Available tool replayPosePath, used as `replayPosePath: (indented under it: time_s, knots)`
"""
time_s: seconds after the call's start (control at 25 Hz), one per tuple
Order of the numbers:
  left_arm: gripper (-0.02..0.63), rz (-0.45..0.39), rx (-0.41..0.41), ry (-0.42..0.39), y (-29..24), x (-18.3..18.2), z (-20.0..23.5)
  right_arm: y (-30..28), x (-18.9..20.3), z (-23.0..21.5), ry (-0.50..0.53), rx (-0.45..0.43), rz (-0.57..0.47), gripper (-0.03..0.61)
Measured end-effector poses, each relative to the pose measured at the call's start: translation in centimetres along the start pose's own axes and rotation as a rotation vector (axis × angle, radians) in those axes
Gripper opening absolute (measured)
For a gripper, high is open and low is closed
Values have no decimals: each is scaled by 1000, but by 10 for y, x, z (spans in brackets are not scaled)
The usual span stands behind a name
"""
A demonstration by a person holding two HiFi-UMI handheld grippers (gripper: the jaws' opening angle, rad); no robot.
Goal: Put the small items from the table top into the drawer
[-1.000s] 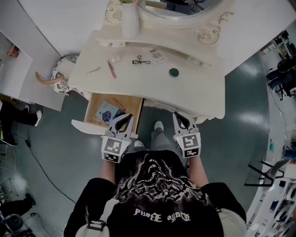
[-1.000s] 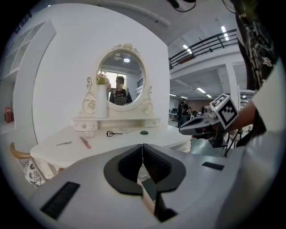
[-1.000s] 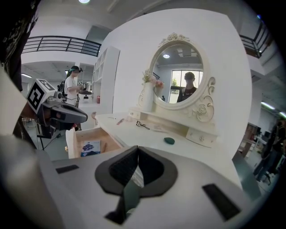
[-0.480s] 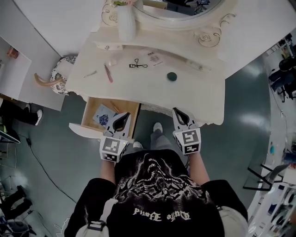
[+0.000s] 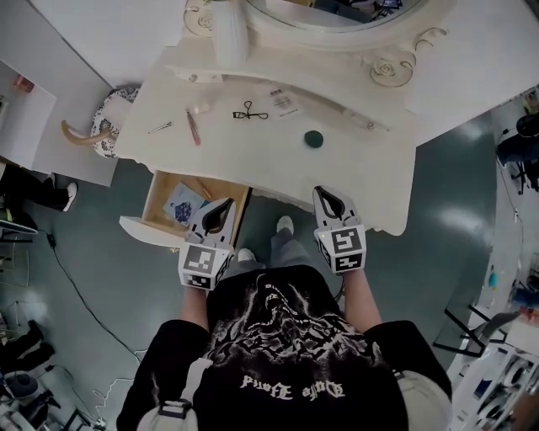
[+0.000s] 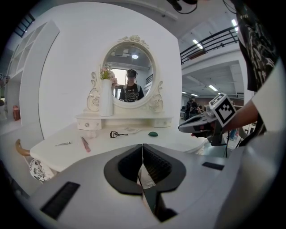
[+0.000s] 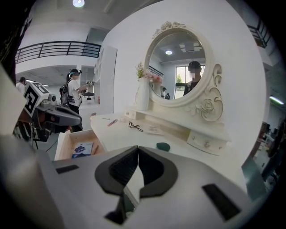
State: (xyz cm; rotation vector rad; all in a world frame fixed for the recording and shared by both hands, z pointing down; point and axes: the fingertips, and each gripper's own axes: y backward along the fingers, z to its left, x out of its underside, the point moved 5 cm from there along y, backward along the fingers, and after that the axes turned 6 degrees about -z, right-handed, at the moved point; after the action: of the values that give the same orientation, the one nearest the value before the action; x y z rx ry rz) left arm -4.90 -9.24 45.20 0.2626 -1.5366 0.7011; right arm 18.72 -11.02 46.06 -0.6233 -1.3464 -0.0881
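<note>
On the cream dressing table [image 5: 253, 156] lie a black eyelash curler [image 5: 250, 112], a round green item [image 5: 314, 139], a pink stick [image 5: 193, 128] and metal tweezers [image 5: 162, 128]. Below the table's left front, the wooden drawer [image 5: 154, 192] stands open. It holds a blue packet [image 5: 178, 208]. My left gripper [image 5: 226, 204] hovers over the drawer's right end, shut and holding nothing. My right gripper [image 5: 324, 193] is at the table's front edge, also shut and holding nothing. In the left gripper view the curler [image 6: 117, 133] and green item [image 6: 153, 133] lie ahead.
A tall white vase [image 5: 232, 38] and an oval mirror [image 5: 337, 13] stand at the table's back, by a raised shelf with small drawers. A paper card [image 5: 285, 103] lies by the curler. A padded stool [image 5: 105, 135] sits left of the table. The person's feet [image 5: 286, 226] are below the table's front.
Both grippers have moved forward toward the table's front edge, the right one a bit more. Their jaws have stayed shut. The items on the table have not moved.
</note>
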Motion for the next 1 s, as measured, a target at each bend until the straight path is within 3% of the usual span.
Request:
replayPosePath:
  time_s: [0.6,0.76,1.0]
  knots:
    - [17,10,-44,18,-40,-8,4,-34,-5,-43,-13,-28,37,18]
    - [17,17,-66,28,-47,-8,7,-52,-5,-54,-33,-53,62,114]
    - [17,38,-113,48,-51,-6,15,-80,-9,-65,-33,-97,85,155]
